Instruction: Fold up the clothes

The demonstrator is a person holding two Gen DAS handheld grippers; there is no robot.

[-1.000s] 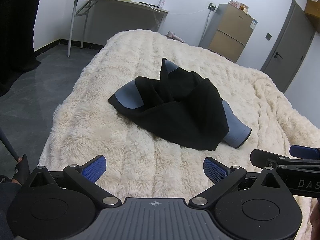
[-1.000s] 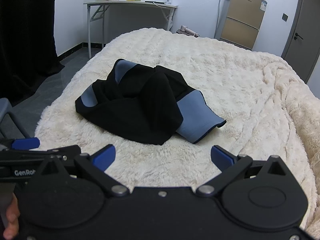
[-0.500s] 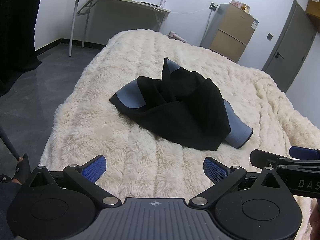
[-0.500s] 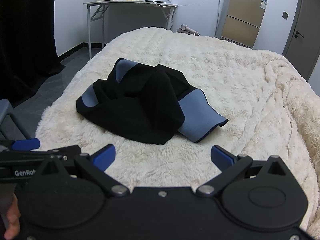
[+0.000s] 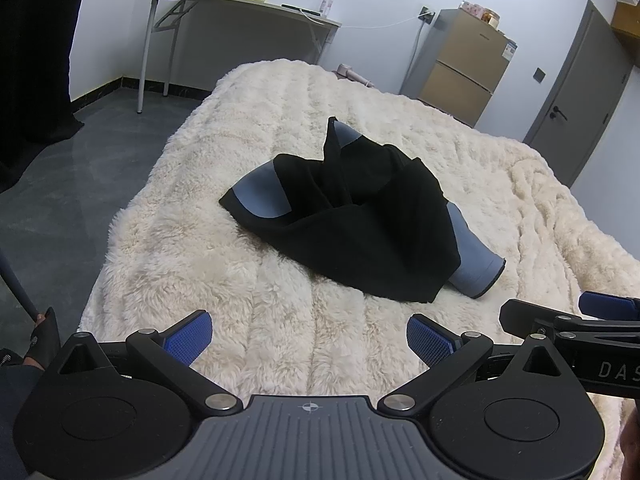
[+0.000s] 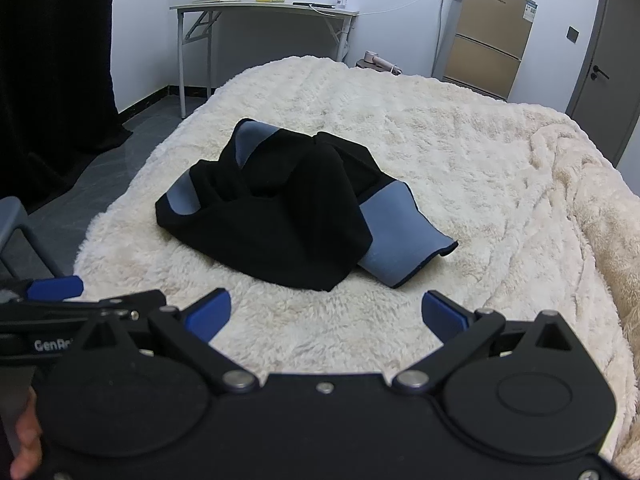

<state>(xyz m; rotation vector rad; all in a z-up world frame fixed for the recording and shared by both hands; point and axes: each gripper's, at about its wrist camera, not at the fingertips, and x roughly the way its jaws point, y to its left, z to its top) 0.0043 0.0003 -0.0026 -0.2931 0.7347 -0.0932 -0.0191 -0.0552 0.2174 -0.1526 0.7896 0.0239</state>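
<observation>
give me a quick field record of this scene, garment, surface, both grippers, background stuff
garment: black and blue-grey garment, crumpled in a heap, not yet folded
surface: cream fluffy blanket covering a bed
left gripper: open, empty, short of the garment
right gripper: open, empty, short of the garment
contact: neither gripper touches the garment
background: folding table by the wall, tan cabinet, grey door
fold progress: none visible
</observation>
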